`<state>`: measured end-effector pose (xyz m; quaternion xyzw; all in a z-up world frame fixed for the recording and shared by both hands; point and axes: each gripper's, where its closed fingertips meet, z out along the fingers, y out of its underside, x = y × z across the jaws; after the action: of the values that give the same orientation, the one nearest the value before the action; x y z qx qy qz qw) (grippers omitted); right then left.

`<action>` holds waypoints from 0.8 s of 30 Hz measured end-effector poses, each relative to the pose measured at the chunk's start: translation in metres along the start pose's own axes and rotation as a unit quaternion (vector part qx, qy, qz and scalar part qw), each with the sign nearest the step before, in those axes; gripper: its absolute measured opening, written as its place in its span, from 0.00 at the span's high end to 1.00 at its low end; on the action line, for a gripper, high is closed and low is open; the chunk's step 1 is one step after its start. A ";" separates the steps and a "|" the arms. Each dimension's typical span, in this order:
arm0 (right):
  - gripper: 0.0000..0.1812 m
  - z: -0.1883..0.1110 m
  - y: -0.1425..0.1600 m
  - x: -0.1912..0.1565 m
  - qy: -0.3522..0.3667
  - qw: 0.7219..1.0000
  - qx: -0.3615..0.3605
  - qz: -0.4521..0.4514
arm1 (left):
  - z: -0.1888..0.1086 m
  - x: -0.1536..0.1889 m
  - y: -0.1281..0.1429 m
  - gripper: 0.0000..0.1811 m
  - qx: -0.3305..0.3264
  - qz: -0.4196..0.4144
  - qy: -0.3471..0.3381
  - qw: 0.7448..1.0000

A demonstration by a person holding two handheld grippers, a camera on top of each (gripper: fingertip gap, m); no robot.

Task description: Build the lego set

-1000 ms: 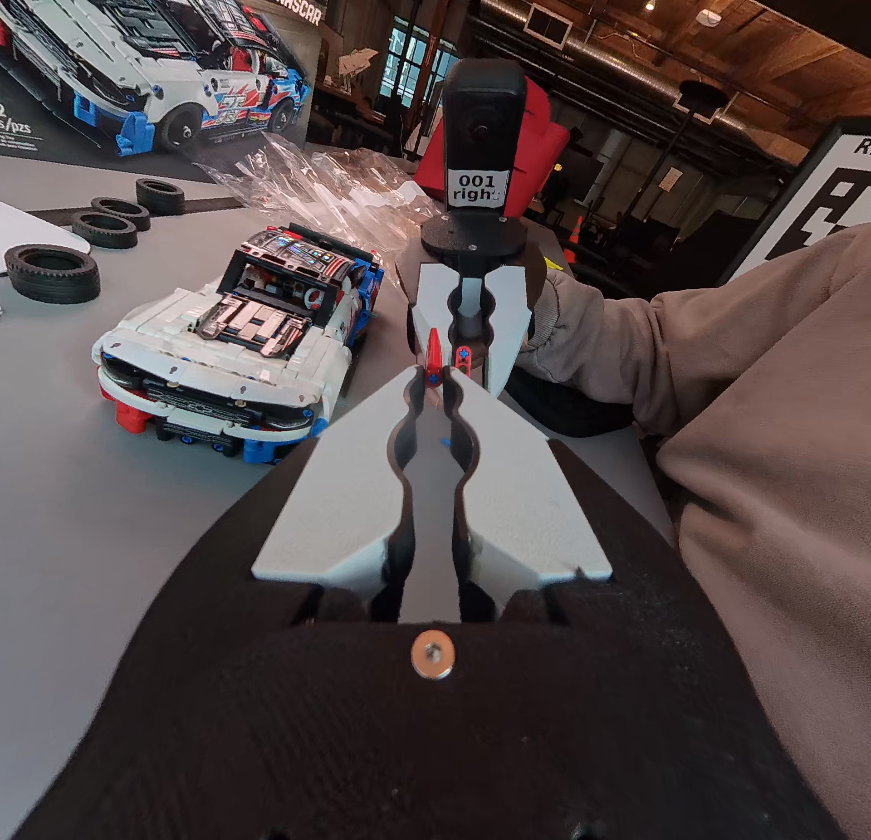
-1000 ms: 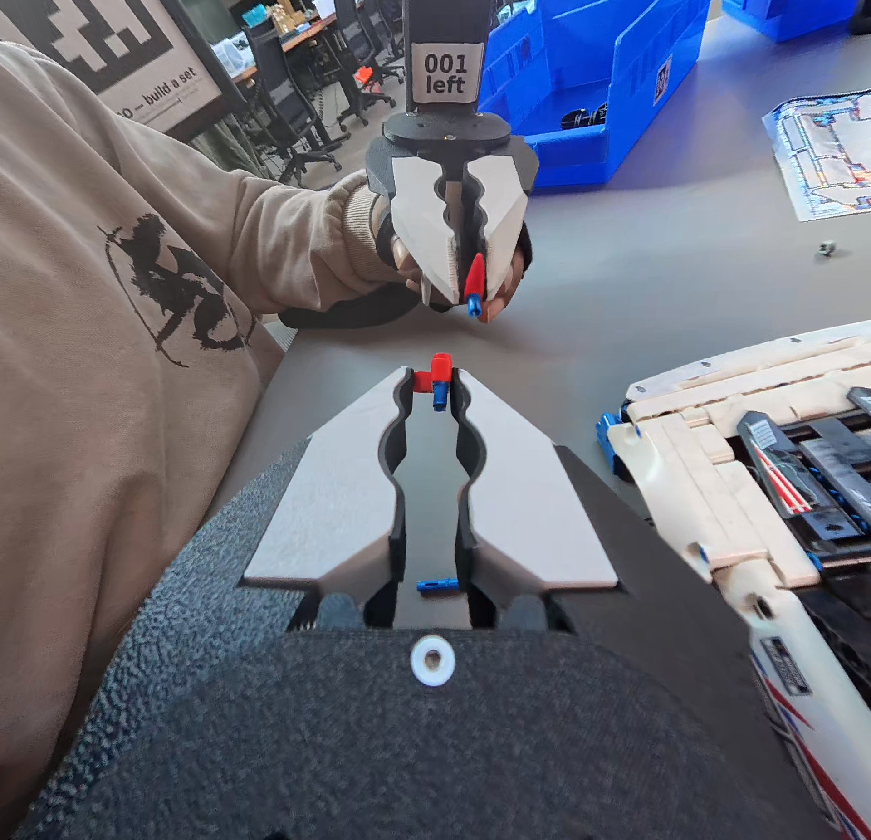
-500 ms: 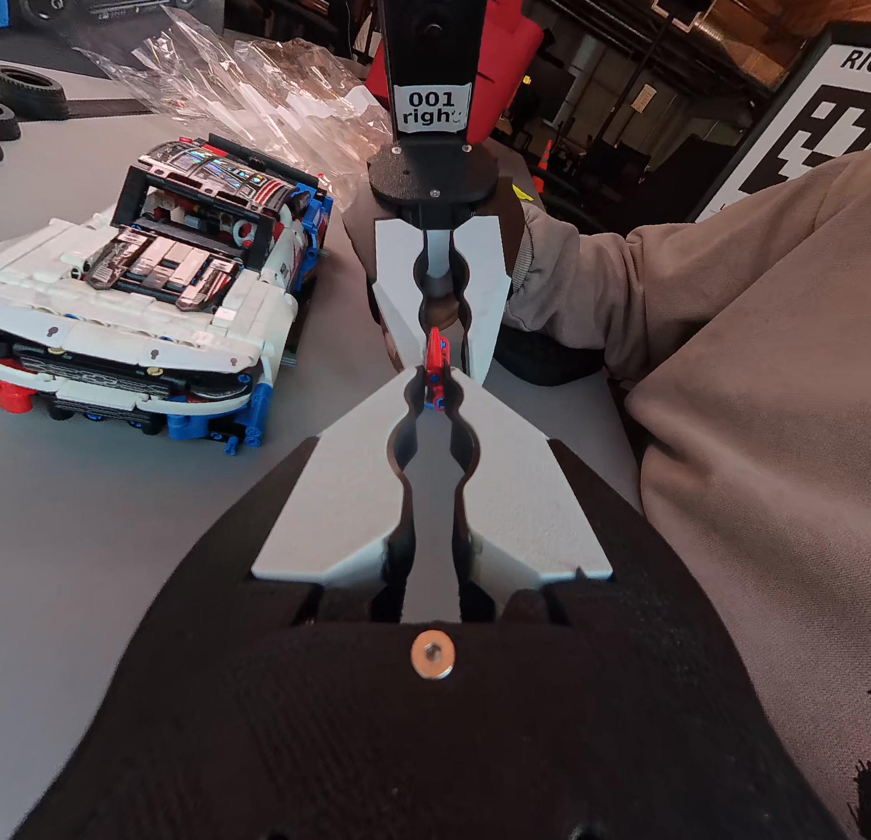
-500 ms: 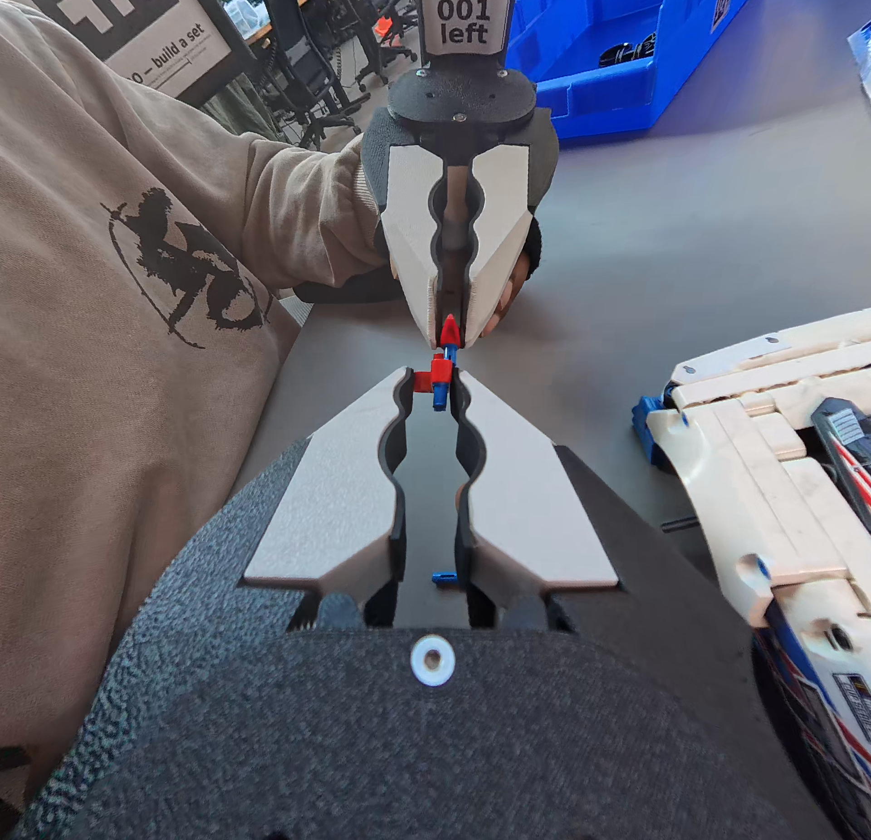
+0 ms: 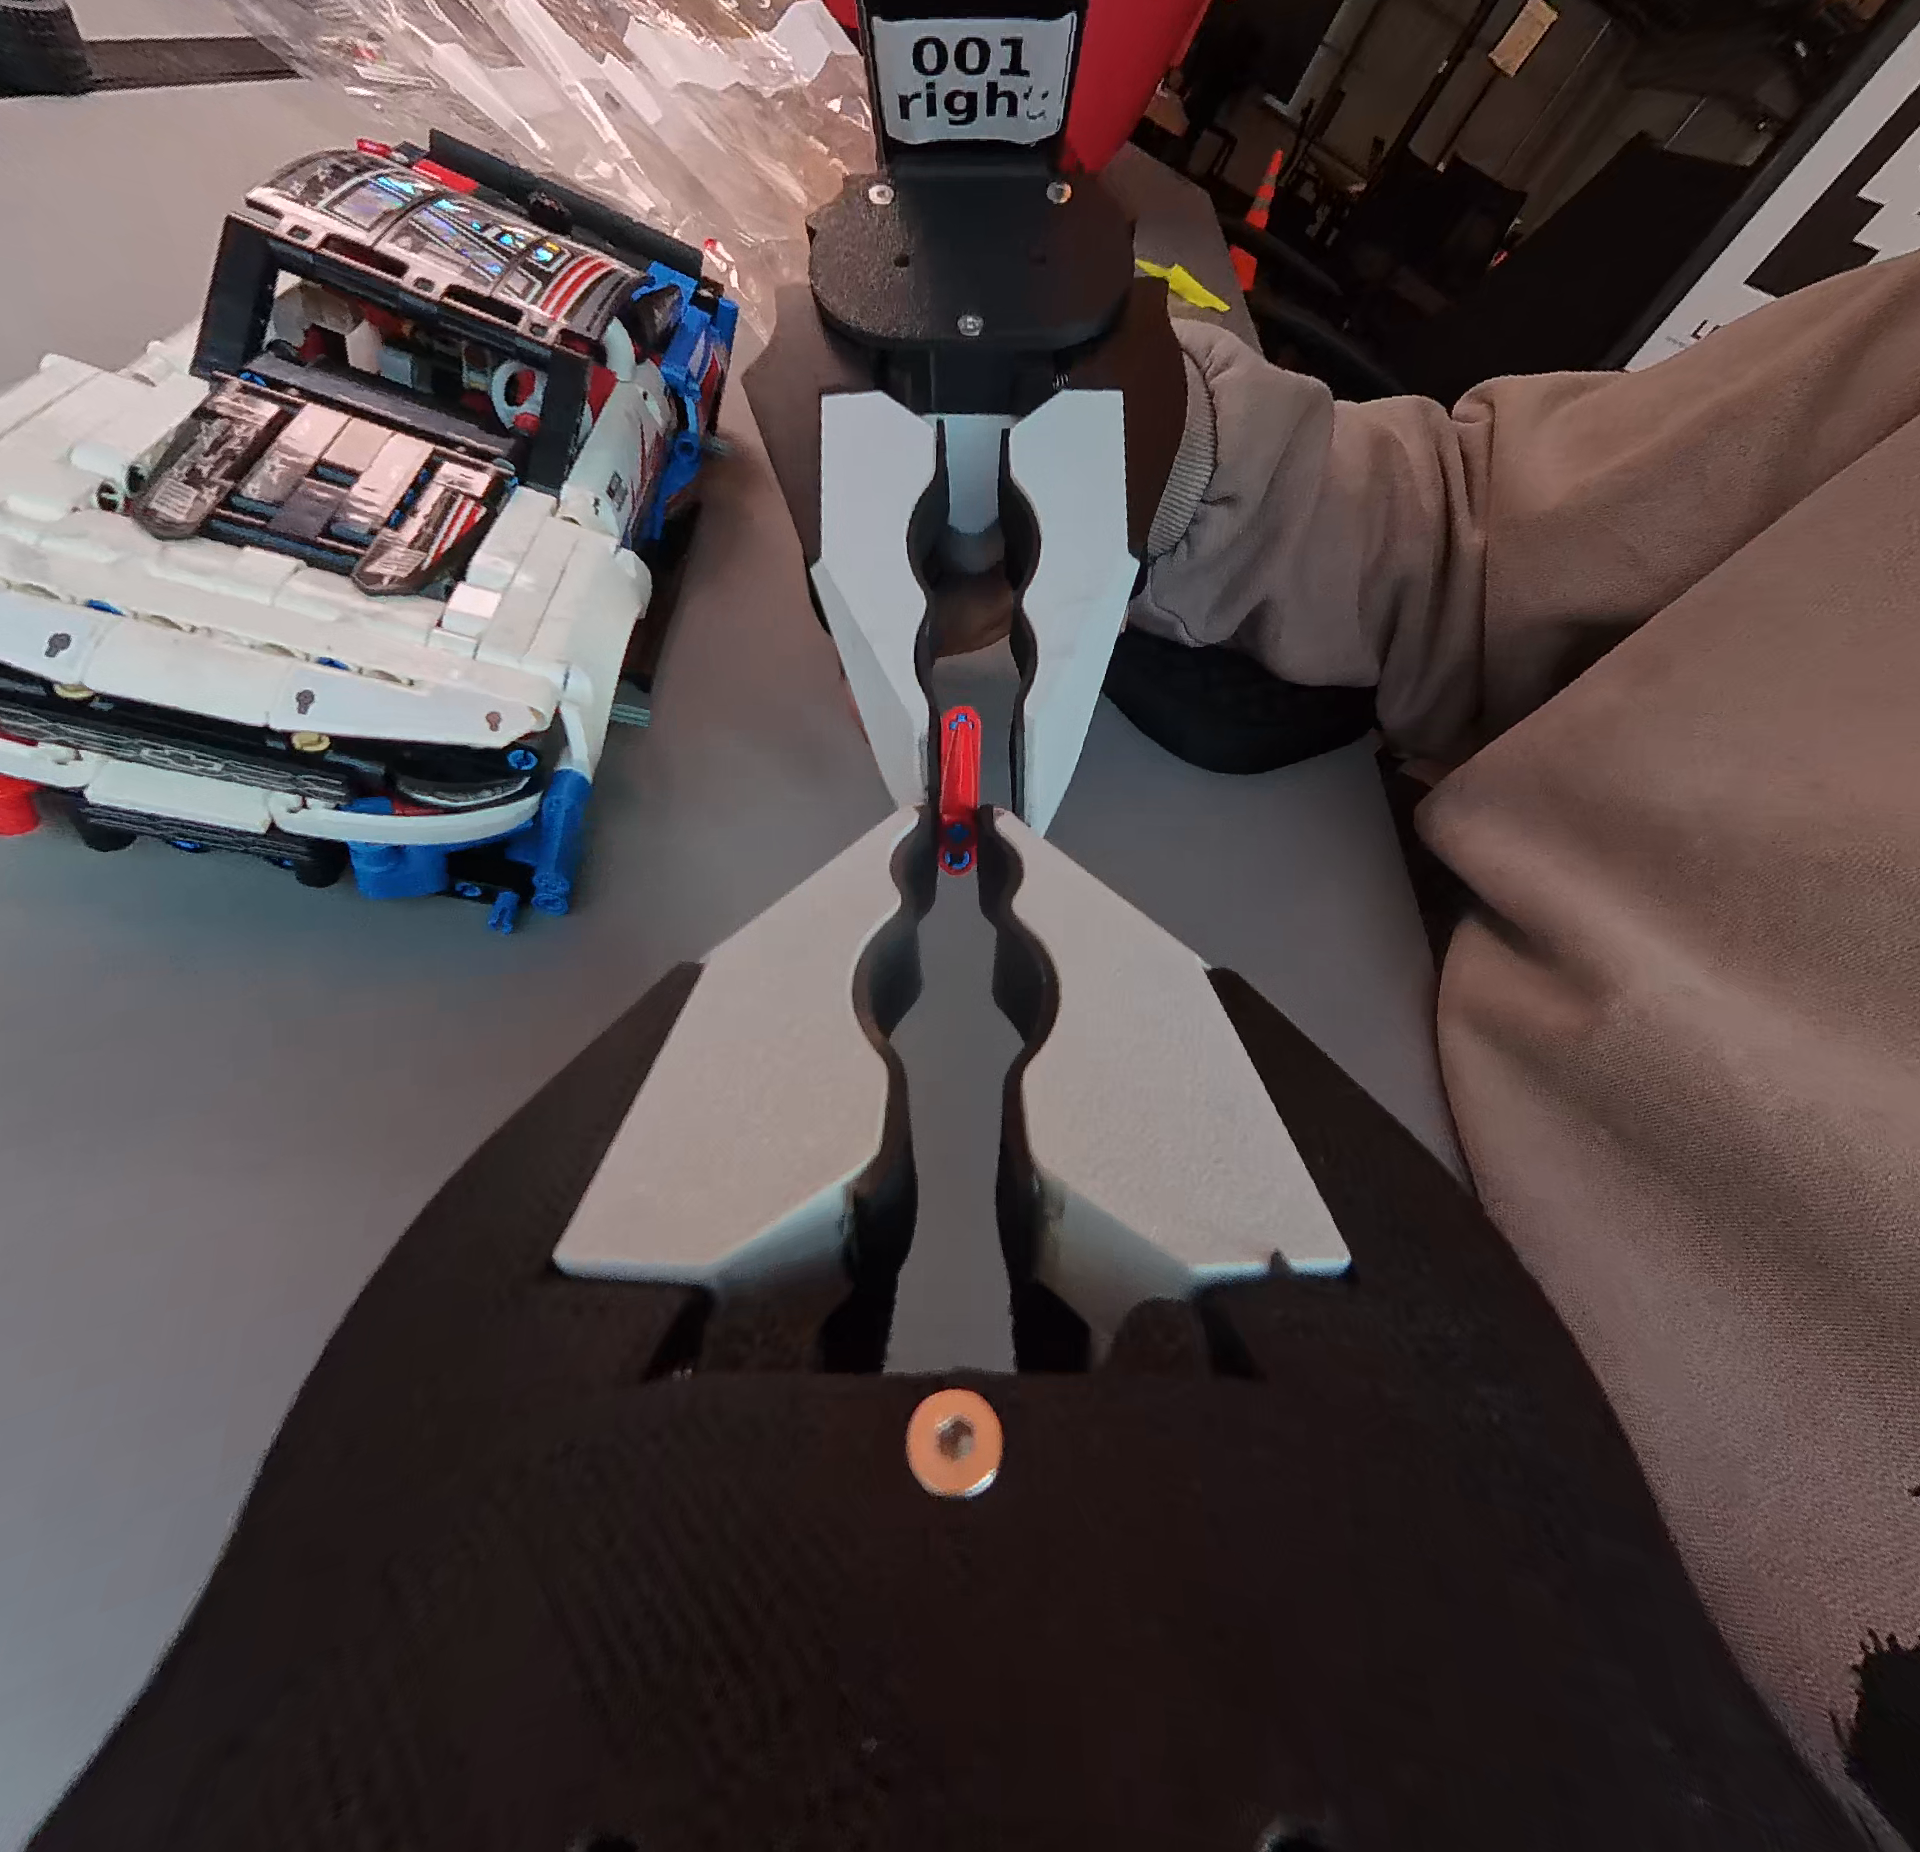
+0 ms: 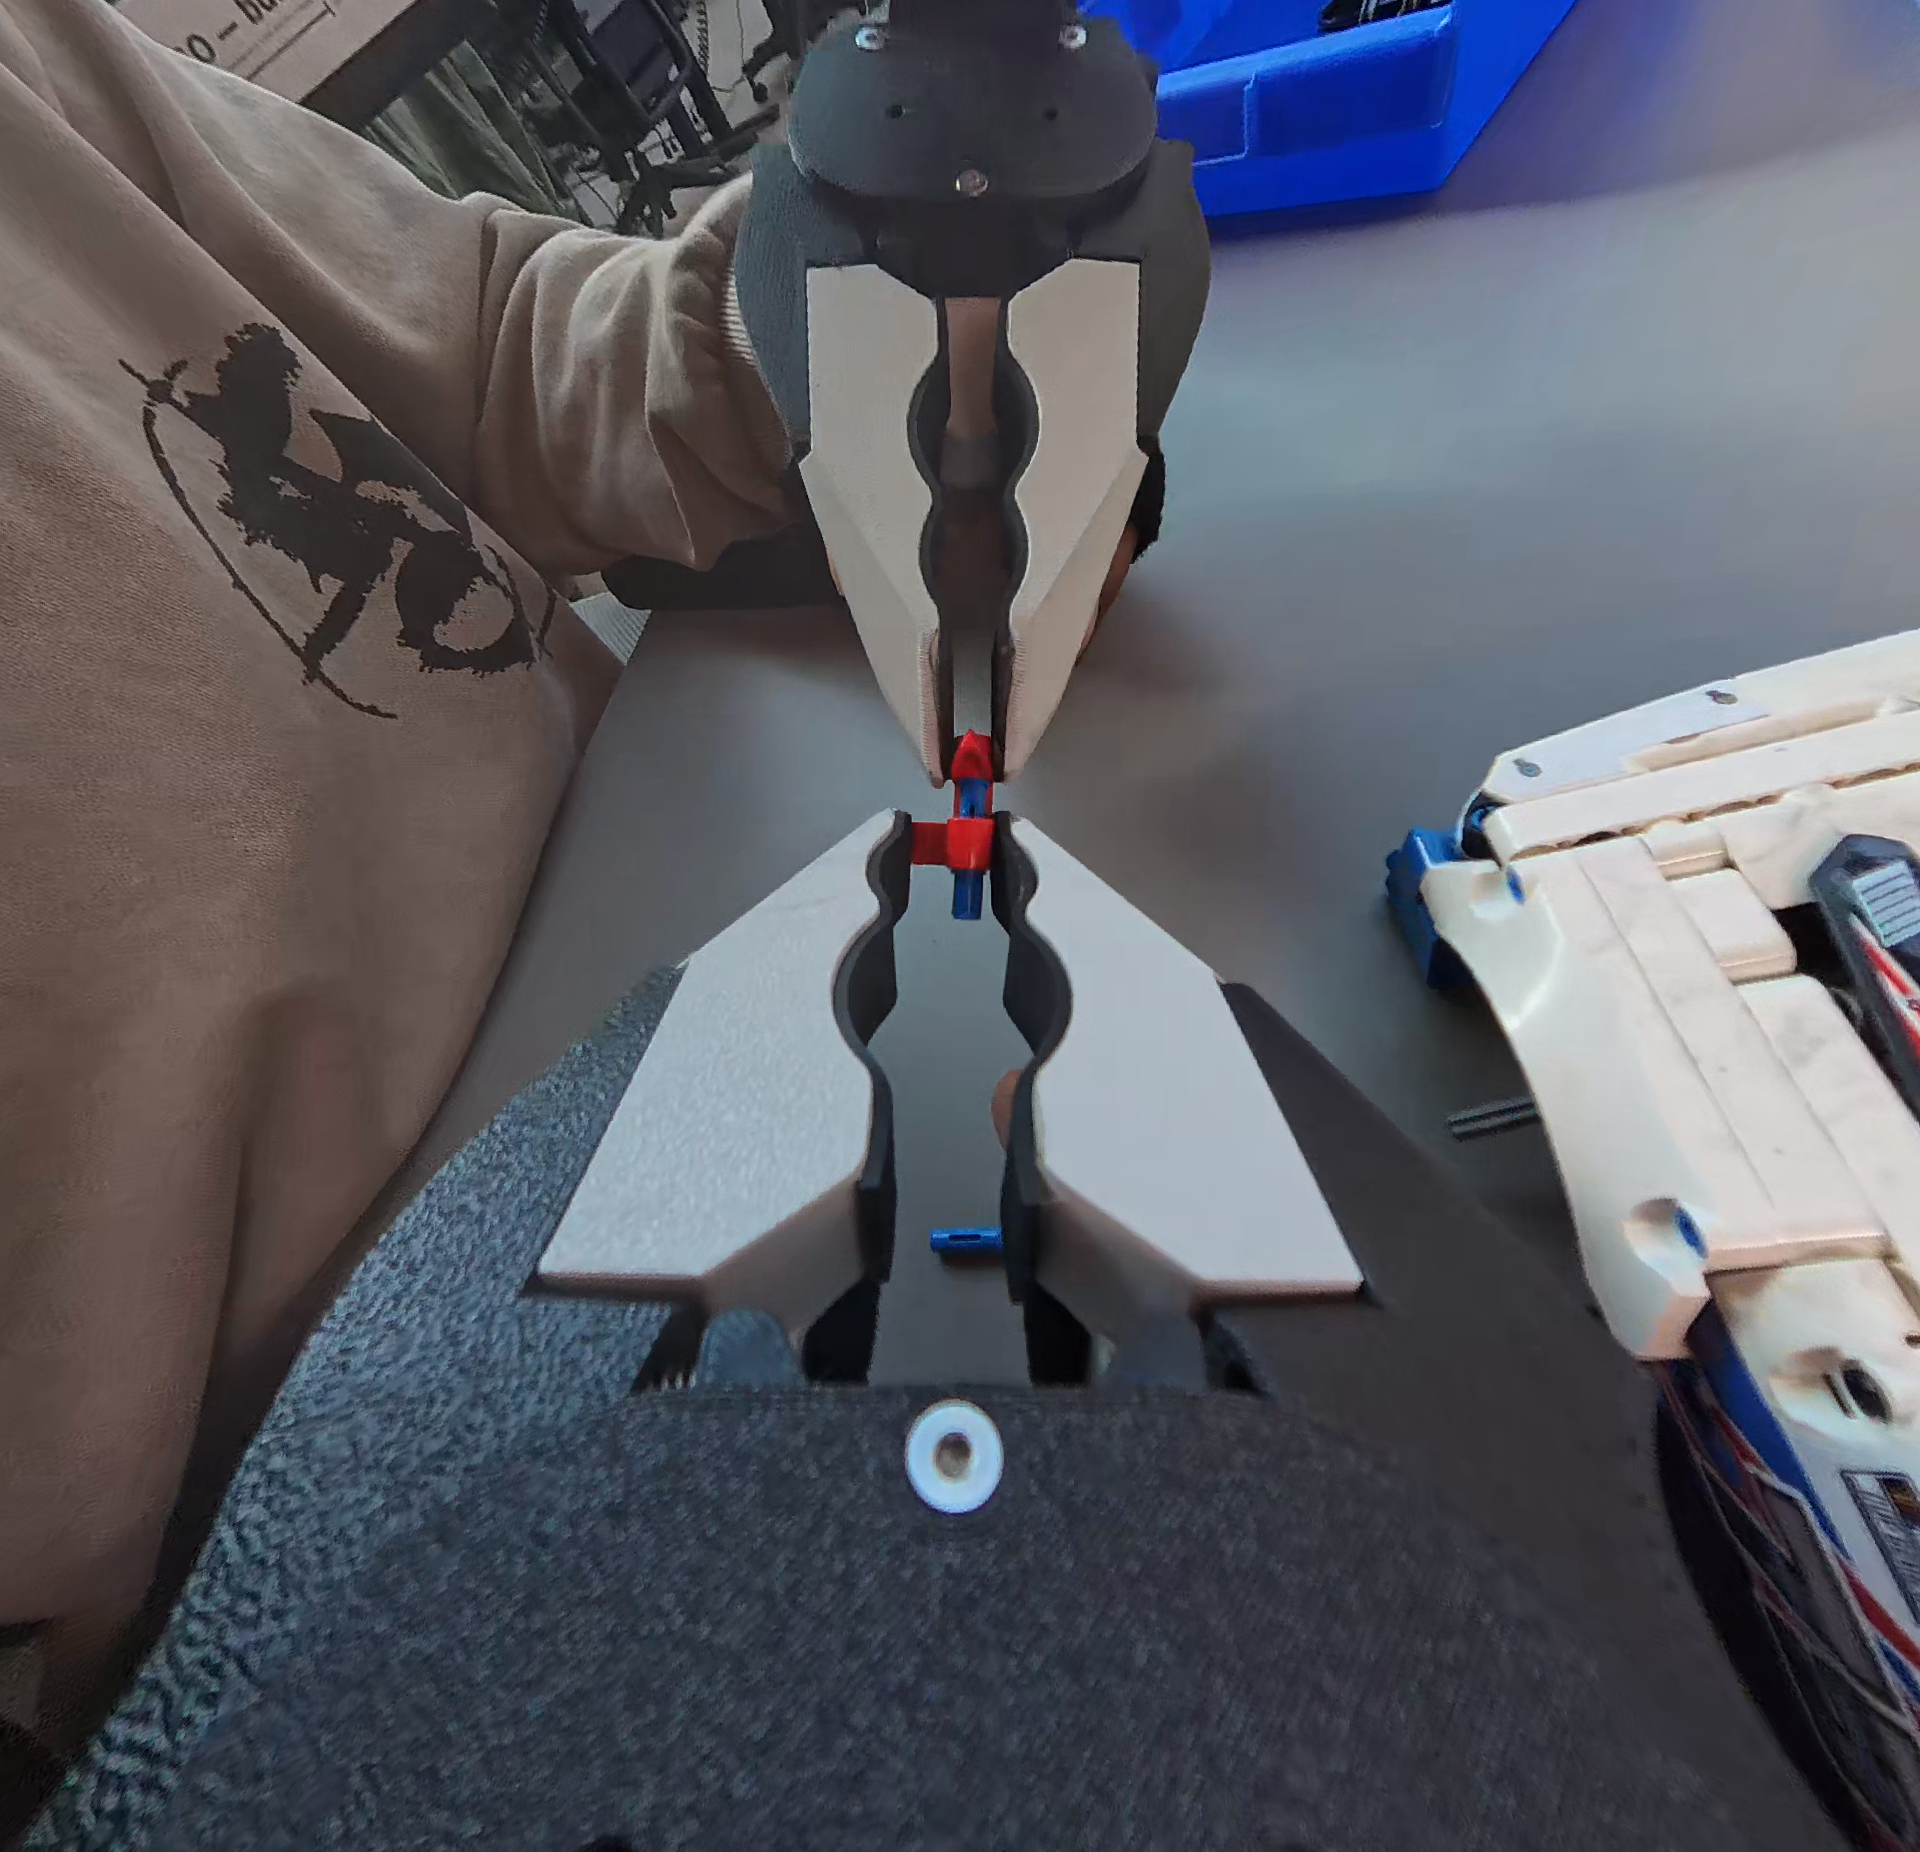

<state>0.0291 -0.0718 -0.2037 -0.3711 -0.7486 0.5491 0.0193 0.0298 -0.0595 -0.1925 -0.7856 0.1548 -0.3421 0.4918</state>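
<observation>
My left gripper (image 5: 954, 823) is shut on a small red beam (image 5: 958, 763) with a blue pin in its end. My right gripper (image 6: 951, 834) is shut on a small red connector (image 6: 943, 844) with its own blue pin (image 6: 966, 893). The two grippers face each other tip to tip above the grey table. In the right wrist view the left gripper (image 6: 968, 763) holds the red beam (image 6: 968, 758) so that its blue pin (image 6: 971, 796) meets the red connector. The white, blue and black lego car (image 5: 312, 576) stands on the table to the left; it also shows in the right wrist view (image 6: 1662, 971).
A loose blue pin (image 6: 964, 1239) and a short black axle (image 6: 1491, 1116) lie on the table by the car. Blue bins (image 6: 1403, 88) stand at the back. Clear plastic bags (image 5: 571, 57) and a tyre (image 5: 31, 31) lie behind the car. A person's beige sleeves flank both grippers. Only a small space, under 4 cm, lies between the two pairs of fingers.
The two grippers have moved together. Their red pieces were apart a second ago; now the left piece's blue pin meets the right gripper's connector. The car is nearer in both views.
</observation>
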 end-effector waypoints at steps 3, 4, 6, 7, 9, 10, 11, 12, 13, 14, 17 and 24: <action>0.93 0.007 0.010 0.002 0.018 0.999 -0.032 -0.020 | 0.003 -0.001 0.011 0.97 -0.041 0.017 -0.016 0.999; 0.93 0.008 0.013 0.003 0.022 0.999 -0.043 -0.024 | 0.003 -0.002 0.015 0.97 -0.055 0.026 -0.024 0.998; 0.93 0.012 0.019 0.003 0.028 0.997 -0.068 -0.034 | 0.005 -0.001 0.022 0.97 -0.081 0.044 -0.035 0.995; 0.93 0.015 0.023 0.002 0.032 0.995 -0.080 -0.041 | 0.006 -0.001 0.025 0.97 -0.095 0.053 -0.040 0.993; 0.93 0.021 0.029 0.003 0.043 0.992 -0.103 -0.054 | 0.008 0.000 0.033 0.97 -0.122 0.068 -0.048 0.989; 0.93 0.024 0.032 0.002 0.045 0.991 -0.115 -0.059 | 0.009 0.000 0.037 0.97 -0.135 0.075 -0.050 0.987; 0.93 0.025 0.036 0.002 0.047 0.989 -0.126 -0.063 | 0.010 0.000 0.041 0.97 -0.148 0.079 -0.052 0.985; 0.94 0.026 0.037 0.003 0.051 0.988 -0.133 -0.067 | 0.010 0.000 0.044 0.97 -0.156 0.084 -0.054 0.983; 0.94 0.026 0.037 0.002 0.052 0.987 -0.135 -0.070 | 0.010 0.000 0.045 0.97 -0.159 0.086 -0.057 0.982; 0.94 0.026 0.037 0.002 0.054 0.987 -0.137 -0.071 | 0.010 0.000 0.045 0.97 -0.160 0.086 -0.057 0.982; 0.94 0.027 0.038 0.002 0.058 0.984 -0.148 -0.077 | 0.011 0.001 0.046 0.97 -0.165 0.087 -0.057 0.981; 0.94 0.028 0.038 0.001 0.061 0.982 -0.162 -0.081 | 0.010 0.002 0.048 0.97 -0.177 0.100 -0.065 0.977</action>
<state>0.0361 -0.0893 -0.2472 -0.3403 -0.8525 0.3936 0.0492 0.0428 -0.0759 -0.2366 -0.8613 0.2584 -0.2066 0.3855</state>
